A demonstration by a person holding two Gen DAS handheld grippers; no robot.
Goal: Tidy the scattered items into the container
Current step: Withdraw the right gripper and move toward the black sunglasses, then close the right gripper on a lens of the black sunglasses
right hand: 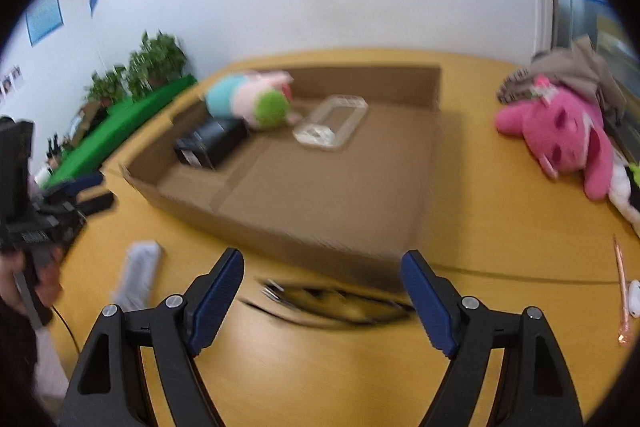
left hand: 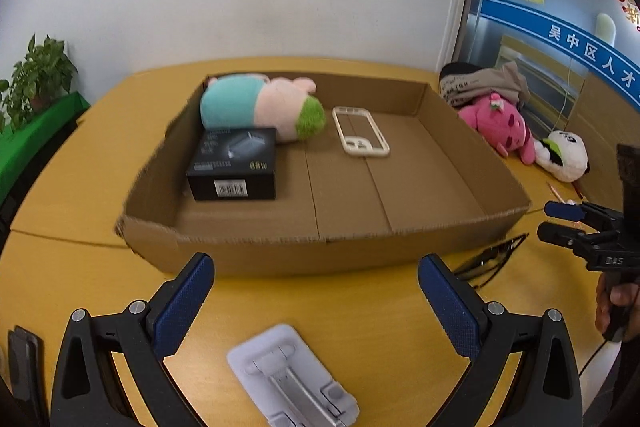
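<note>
A shallow cardboard box point(left hand: 460, 231) point(right hand: 304, 235) holds a pastel plush toy point(left hand: 256, 107) point(right hand: 252, 99), a black carton point(left hand: 234, 165) point(right hand: 210, 143) and a clear phone case point(left hand: 360, 131) point(right hand: 332, 121). My left gripper point(left hand: 316, 291) is open and empty, just above a white phone stand point(left hand: 292, 379) point(right hand: 138, 275) on the table in front of the box. My right gripper point(right hand: 322, 291) is open and empty above black glasses point(right hand: 332, 301) point(left hand: 490, 259) lying by the box's front wall. It also shows in the left wrist view point(left hand: 560, 221).
On the yellow table point(left hand: 360, 327) right of the box lie a pink plush point(left hand: 500, 127) point(right hand: 560, 139), a white panda plush point(left hand: 564, 155), a pile of clothes point(left hand: 480, 83) and a pink pen point(right hand: 622, 291). Potted plants point(left hand: 36, 75) stand far left.
</note>
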